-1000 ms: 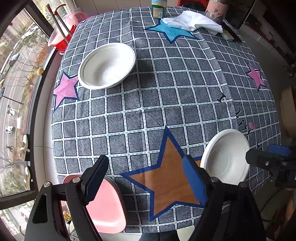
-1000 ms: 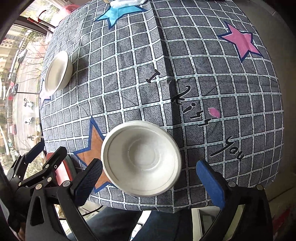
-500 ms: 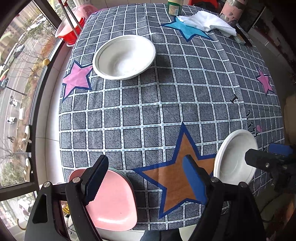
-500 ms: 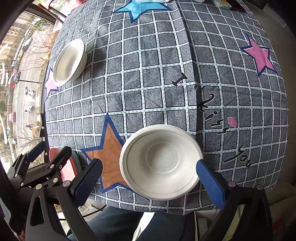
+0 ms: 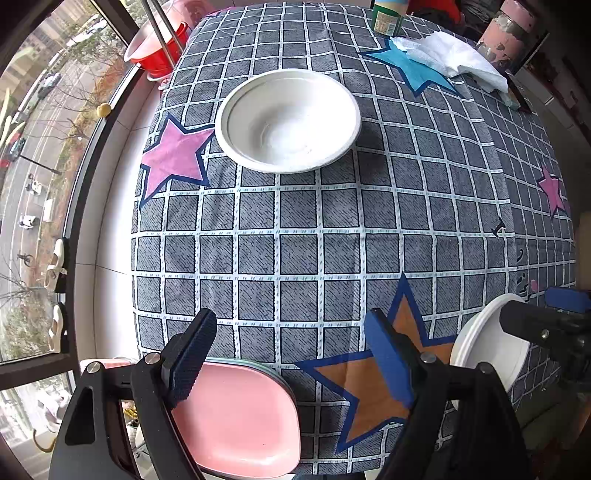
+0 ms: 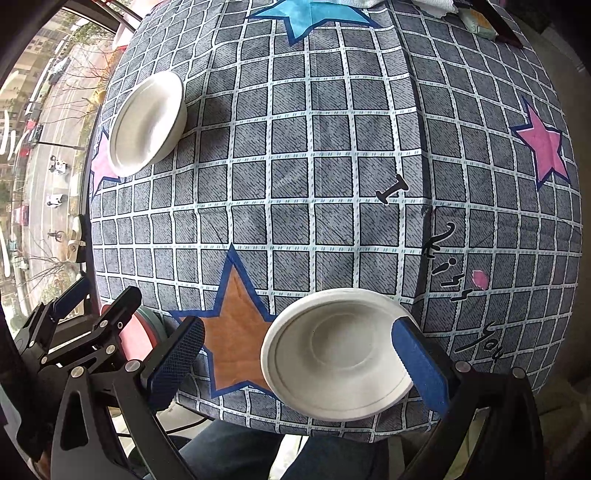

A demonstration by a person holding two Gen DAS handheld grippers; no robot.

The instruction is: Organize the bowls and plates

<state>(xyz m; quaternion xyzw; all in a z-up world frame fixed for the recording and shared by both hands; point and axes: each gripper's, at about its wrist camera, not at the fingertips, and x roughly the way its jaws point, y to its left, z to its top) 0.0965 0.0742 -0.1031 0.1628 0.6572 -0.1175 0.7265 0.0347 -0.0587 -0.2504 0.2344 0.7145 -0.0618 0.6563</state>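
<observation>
A white bowl (image 5: 288, 120) sits at the far left of the table; it also shows in the right wrist view (image 6: 147, 123). A second white bowl (image 6: 338, 365) sits near the front edge; it also shows in the left wrist view (image 5: 487, 347). A pink plate (image 5: 240, 417) on a grey-green one lies at the front left corner. My left gripper (image 5: 291, 358) is open and empty, above the table between the pink plate and the orange star. My right gripper (image 6: 295, 354) is open, its right finger (image 6: 417, 365) over the near bowl's right rim.
The table has a grey checked cloth (image 5: 332, 229) with stars. At the far side are a white cloth (image 5: 454, 59), a bottle (image 5: 388, 16) and a pink cylinder (image 5: 506, 35). A red bucket (image 5: 155, 55) stands beyond the left edge by the window.
Both grippers have moved forward and left over the table. The far bowl is closer in the left wrist view. The near bowl has shifted right between my right fingers.
</observation>
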